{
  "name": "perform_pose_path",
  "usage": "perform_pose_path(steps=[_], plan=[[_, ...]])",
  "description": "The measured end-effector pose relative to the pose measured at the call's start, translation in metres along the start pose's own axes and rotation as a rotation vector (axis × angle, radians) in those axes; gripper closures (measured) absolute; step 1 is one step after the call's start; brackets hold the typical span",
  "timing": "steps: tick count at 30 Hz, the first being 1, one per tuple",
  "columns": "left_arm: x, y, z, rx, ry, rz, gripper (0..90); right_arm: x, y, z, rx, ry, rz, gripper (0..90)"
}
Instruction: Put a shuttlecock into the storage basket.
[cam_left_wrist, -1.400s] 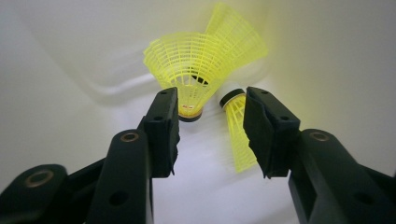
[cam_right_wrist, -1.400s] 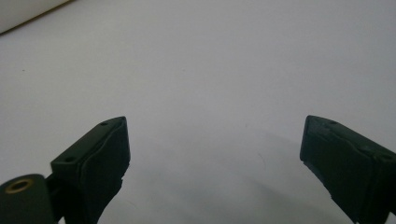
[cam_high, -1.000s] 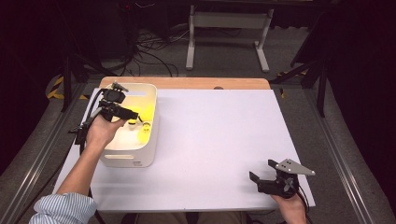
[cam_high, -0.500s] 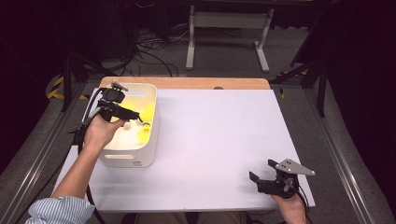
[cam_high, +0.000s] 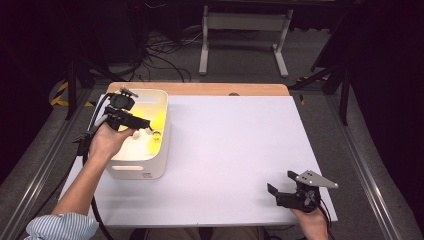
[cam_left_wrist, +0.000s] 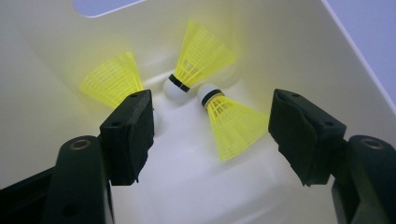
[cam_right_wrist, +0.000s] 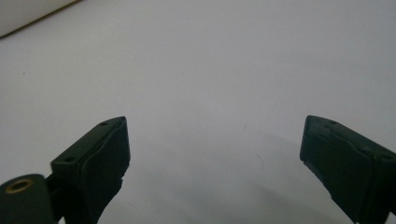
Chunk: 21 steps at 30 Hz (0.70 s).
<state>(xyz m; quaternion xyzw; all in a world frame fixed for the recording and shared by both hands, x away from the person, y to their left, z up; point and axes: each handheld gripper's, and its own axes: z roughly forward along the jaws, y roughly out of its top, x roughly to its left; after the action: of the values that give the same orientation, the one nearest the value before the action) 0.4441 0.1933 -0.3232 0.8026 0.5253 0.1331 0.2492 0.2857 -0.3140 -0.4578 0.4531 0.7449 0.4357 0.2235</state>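
Observation:
A white bin (cam_high: 134, 170) stands at the table's left and holds three yellow shuttlecocks with white cork heads. In the left gripper view one shuttlecock (cam_left_wrist: 114, 84) lies at the left, one (cam_left_wrist: 201, 56) leans on the far wall, and one (cam_left_wrist: 233, 123) lies nearest. My left gripper (cam_left_wrist: 212, 130) hangs inside the bin (cam_left_wrist: 289, 42) above them. Its jaws have just been opening and stand wide, pressing on nothing. From the high view my left gripper (cam_high: 142, 124) sits over the bin's middle. My right gripper (cam_high: 281, 192) rests open near the table's front right, nothing between its fingers (cam_right_wrist: 93, 163).
The white table top (cam_high: 235, 145) stretches from the bin to the right gripper. A wooden strip (cam_high: 200, 89) runs along its far edge. Cables and a metal stand (cam_high: 240, 30) lie on the floor beyond the table.
The left gripper hovers over the bin almost where it was. The right gripper has kept still.

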Motion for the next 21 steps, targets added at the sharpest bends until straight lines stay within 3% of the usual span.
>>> perform_pose_path(steps=[21], plan=[[-0.0014, -0.0061, -0.0101, 0.008, -0.014, 0.008, 34.0, 0.0001, 0.0001, -0.0002, -0.001, 0.001, -0.003, 8.9]])
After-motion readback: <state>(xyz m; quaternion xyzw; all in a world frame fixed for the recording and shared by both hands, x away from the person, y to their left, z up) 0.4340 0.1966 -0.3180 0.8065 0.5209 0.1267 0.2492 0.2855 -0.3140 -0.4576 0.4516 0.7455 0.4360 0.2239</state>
